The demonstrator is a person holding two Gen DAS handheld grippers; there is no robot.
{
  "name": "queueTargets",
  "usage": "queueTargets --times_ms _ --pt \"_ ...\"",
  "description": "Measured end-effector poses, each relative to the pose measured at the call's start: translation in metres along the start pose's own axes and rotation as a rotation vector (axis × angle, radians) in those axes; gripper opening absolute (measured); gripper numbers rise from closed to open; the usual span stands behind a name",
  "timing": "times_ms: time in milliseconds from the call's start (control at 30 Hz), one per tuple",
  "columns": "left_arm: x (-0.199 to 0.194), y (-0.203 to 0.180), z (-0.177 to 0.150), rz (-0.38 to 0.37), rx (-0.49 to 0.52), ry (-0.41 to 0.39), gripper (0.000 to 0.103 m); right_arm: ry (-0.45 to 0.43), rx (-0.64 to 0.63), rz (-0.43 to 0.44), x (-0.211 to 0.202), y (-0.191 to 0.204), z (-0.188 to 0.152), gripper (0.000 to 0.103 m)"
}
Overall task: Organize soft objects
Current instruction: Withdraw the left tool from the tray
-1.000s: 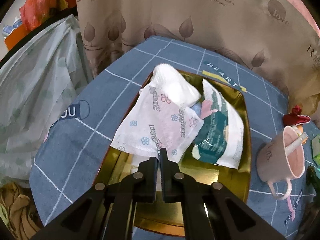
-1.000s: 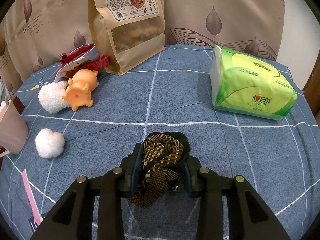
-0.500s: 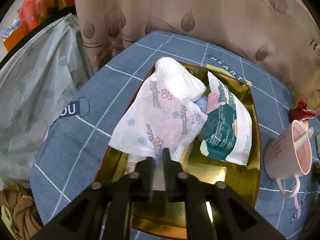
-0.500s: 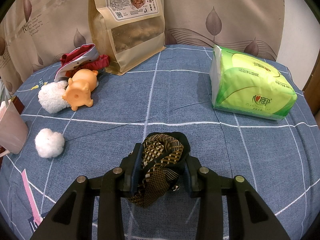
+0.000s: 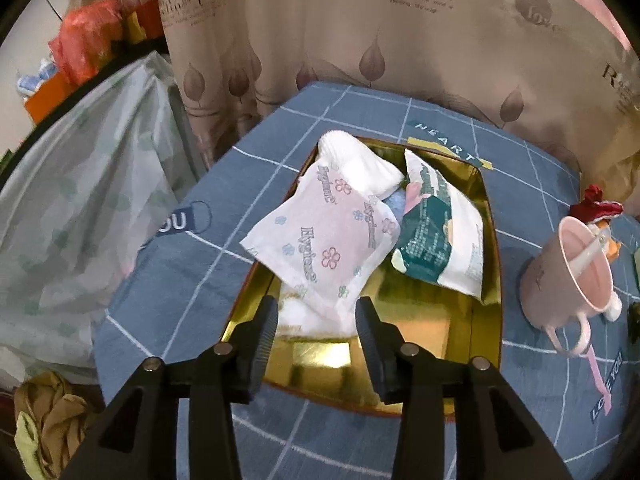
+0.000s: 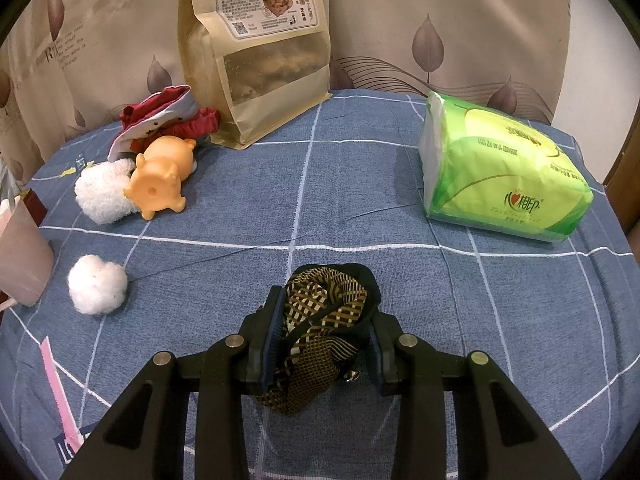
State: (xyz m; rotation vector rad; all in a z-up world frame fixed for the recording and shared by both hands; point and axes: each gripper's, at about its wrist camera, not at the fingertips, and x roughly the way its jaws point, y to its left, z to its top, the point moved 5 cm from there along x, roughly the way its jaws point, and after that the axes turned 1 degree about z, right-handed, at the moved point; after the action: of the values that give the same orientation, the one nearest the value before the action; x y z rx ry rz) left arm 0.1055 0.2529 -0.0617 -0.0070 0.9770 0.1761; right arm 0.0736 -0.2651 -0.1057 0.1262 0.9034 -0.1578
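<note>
"Hygiene" on white packet [image 5: 324,240]; "HEART" on tablecloth [image 5: 520,168].

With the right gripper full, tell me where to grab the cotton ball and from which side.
Take the cotton ball across its middle, coming from above. It is a small round puff lying free on the blue cloth, clear of the pink cup beside it, so either width probably fits between the fingers. It will squash, so close gently.

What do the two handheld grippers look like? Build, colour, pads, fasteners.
Both match. The left gripper and right gripper are matte black plastic, with angular forked linkages carrying round silver pins or screws. Each has two flat jaws faced with ribbed dark pads. No cables, markings, hands or sleeves are visible.
</note>
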Motion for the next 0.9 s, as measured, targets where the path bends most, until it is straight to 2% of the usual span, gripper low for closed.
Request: queueTargets --times_ms 267,467,633,700,900 --pt "-0.033 -0.002 -0.017 0.133 0.08 -0.112 0.043 0.001 -0.01 -0.011 0.0 0.0 -0.001 0.034" --pt "-0.047 0.007 -0.015 0.119 0.031 -0.178 0.047 -0.003 -0.012 -0.015 -0.001 -0.001 -0.001 0.03" --pt "-0.041 0.018 -0.015 0.094 -0.065 -0.169 0.047 -0.01 -0.043 -0.045 -0.002 0.005 0.0 0.025" --pt "-0.039 0.021 -0.016 0.115 -0.063 -0.167 0.047 -0.011 -0.038 -0.047 -0.004 0.003 0.001 0.022" --pt "-0.035 0.034 -0.016 0.111 -0.109 -0.161 0.047 -0.023 -0.044 -0.053 -0.02 0.003 0.005 0.018"
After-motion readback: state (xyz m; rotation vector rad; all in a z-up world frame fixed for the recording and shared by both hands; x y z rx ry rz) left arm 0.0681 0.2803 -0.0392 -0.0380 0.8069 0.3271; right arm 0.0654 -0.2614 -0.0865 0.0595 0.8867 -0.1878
